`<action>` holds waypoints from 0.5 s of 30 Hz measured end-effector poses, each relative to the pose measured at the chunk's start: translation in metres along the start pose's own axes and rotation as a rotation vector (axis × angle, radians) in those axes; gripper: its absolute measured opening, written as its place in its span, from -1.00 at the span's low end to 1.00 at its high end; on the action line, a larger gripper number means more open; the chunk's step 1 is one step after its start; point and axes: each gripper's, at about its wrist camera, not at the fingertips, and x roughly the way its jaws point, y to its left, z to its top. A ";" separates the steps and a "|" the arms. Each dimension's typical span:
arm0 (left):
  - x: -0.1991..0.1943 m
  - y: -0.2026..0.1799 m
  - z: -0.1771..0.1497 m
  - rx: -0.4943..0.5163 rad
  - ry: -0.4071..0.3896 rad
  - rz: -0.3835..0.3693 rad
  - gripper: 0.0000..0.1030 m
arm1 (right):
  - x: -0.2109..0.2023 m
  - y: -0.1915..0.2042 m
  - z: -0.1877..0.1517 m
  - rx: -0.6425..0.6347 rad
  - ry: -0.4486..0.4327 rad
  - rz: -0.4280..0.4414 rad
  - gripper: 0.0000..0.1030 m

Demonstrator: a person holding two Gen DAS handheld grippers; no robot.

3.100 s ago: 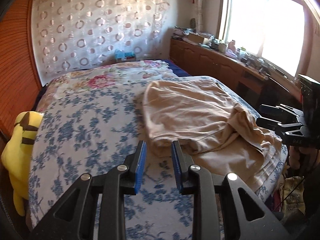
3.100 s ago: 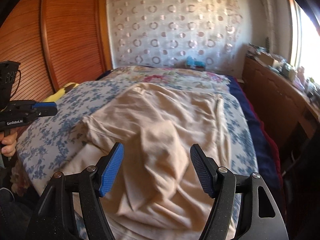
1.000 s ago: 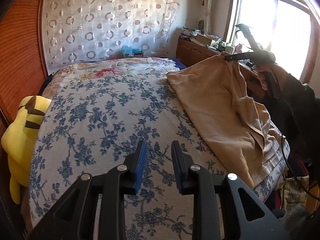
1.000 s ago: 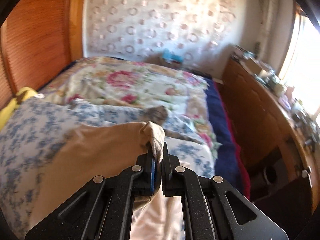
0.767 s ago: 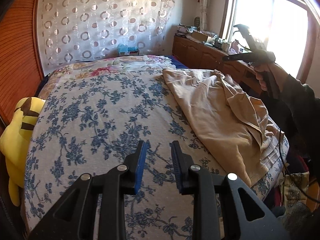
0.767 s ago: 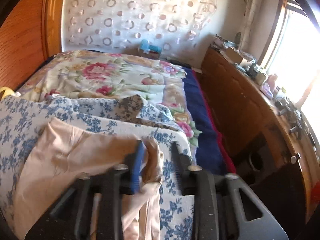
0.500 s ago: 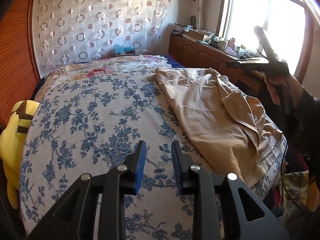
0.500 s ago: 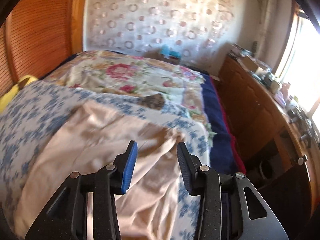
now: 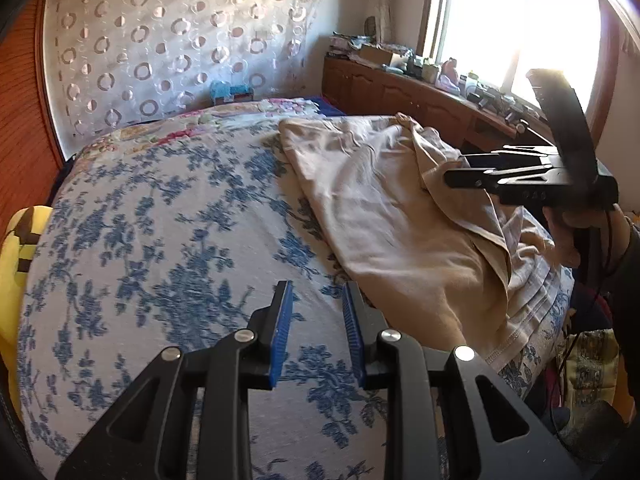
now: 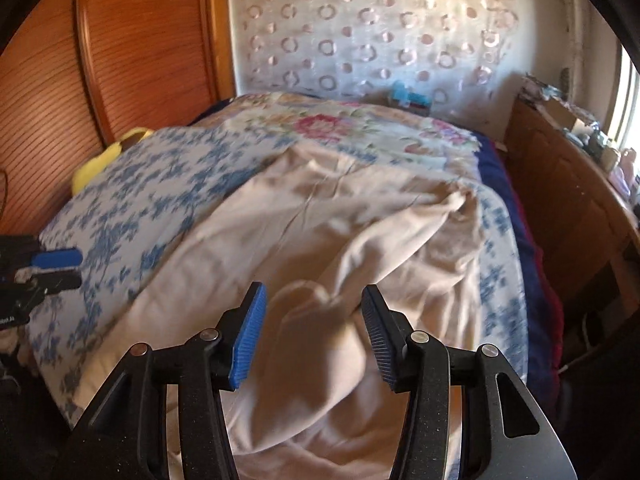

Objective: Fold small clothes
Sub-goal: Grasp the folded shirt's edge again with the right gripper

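No lettering is legible; small marks on the right gripper [image 9: 538,194] body are too blurred to read

Two hand-held grippers hang above the bed [image 9: 168,240]. The left gripper [image 9: 317,332] tilts down over the bed's near side, its blue-padded jaws a narrow gap apart with nothing between them. The right gripper [image 10: 312,332], gripped by a hand [image 9: 568,236] in a dark sleeve at the bed's window side, has just been opening; its jaws stand apart, holding nothing.
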 end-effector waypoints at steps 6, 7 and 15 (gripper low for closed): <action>0.008 -0.012 -0.003 0.022 0.019 -0.009 -0.52 | 0.023 0.007 -0.011 -0.053 0.056 -0.057 -0.06; 0.008 -0.014 -0.003 0.026 0.019 -0.011 -0.52 | 0.023 0.006 -0.013 -0.055 0.057 -0.060 -0.23; 0.004 -0.026 -0.003 0.043 0.011 -0.031 -0.52 | -0.030 -0.014 -0.038 0.050 -0.069 -0.033 -0.90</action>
